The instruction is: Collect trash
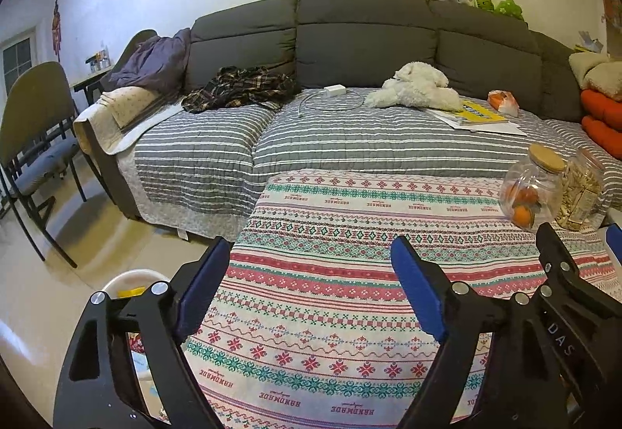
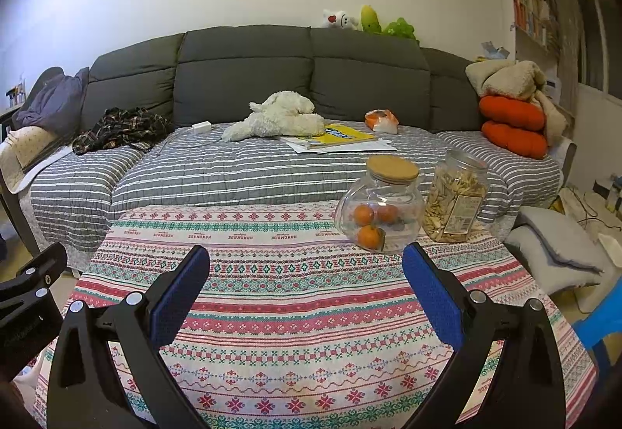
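Blue-padded left gripper [image 1: 311, 281] jaws wide, empty, right gripper [image 2: 305, 287] jaws wide, empty, above tablecloth [image 2: 295, 312]

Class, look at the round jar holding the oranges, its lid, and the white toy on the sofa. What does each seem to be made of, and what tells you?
Round jar: clear glass or plastic, glossy; the oranges show through and it catches highlights.
Lid: pale matt wood or bamboo, by its light tan, dull face.
White toy: soft plush fabric, by its fluffy, shaggy surface.
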Tool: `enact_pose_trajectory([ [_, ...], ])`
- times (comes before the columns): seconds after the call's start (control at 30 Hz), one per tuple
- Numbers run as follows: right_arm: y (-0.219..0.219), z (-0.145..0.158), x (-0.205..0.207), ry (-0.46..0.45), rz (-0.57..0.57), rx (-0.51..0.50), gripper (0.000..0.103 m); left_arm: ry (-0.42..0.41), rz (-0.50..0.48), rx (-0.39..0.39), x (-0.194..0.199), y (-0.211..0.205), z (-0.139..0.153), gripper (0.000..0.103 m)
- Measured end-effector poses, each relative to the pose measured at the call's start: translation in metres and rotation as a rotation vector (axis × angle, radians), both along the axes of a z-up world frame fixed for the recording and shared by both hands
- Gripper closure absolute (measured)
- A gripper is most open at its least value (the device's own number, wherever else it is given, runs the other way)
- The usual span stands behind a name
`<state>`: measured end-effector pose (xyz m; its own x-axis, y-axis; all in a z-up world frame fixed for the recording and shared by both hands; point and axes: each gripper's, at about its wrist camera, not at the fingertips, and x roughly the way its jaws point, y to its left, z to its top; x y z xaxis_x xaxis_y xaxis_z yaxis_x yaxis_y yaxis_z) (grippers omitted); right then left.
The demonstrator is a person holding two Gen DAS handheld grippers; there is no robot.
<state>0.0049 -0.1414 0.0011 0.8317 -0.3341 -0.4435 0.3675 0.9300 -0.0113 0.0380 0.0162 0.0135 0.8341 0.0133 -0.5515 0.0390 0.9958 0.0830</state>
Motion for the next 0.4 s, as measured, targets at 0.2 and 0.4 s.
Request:
enact_pose_trajectory([
  [0.2, -0.0004, -0.0007, 0.0002, -0.002, -0.006, -0.002, 0.007, 0.003, 0.004, -0.026, 0.0005, 0.0030, 0.0015, 0.011],
  [0.4, -0.0020, 0.0001, -0.0008, -0.001, -0.018, 0.007, 0.007, 0.009, 0.033, -0.017, 0.0012, 0.0037, 0.0010, 0.007],
])
